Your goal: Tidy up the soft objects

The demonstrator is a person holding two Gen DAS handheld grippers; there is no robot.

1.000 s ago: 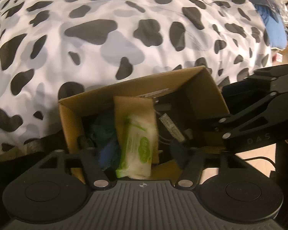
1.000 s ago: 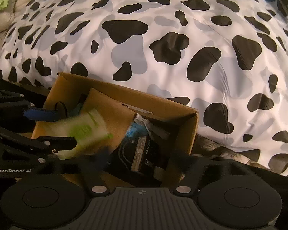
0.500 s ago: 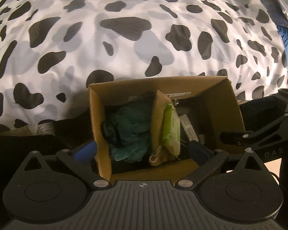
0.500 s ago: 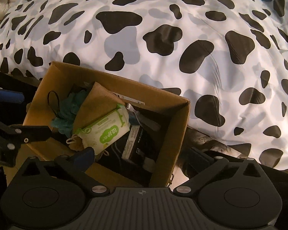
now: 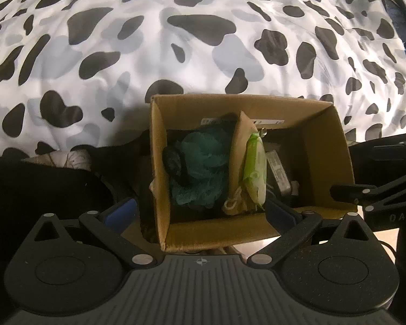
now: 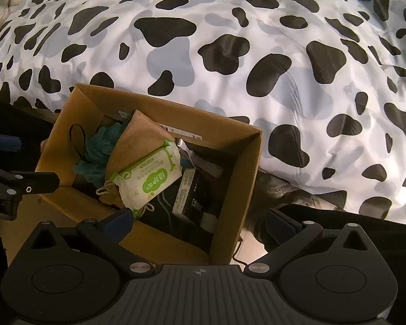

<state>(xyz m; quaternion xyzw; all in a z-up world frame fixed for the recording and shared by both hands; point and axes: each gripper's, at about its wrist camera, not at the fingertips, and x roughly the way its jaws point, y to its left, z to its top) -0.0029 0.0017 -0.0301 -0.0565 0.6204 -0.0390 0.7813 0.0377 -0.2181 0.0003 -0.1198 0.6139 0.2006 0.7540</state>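
Observation:
An open cardboard box (image 5: pixel 322 140) (image 6: pixel 241 168) stands against a cow-print duvet (image 5: pixel 176 48) (image 6: pixel 284 54). Inside lie a teal bath pouf (image 5: pixel 200 168) (image 6: pixel 94 151), a tan cloth pouch (image 5: pixel 239 140) (image 6: pixel 130 140) and a green-and-white wet-wipes pack (image 5: pixel 254 168) (image 6: pixel 149 176) leaning on the pouch. Dark electronics and cables (image 6: pixel 192 192) fill the box's right part. My left gripper (image 5: pixel 200 216) is open and empty, just in front of the box. My right gripper (image 6: pixel 200 222) is open and empty over the box's near right corner.
The duvet fills the space behind and beside the box. A grey crumpled item (image 6: pixel 281 189) lies at the duvet's edge right of the box. A pale bundle (image 5: pixel 67 159) lies left of the box. Bare floor (image 6: pixel 251 249) shows below the box.
The left gripper let go of the wet-wipes pack, which now rests in the box against the pouch. Both grippers have opened and drawn back from the box.

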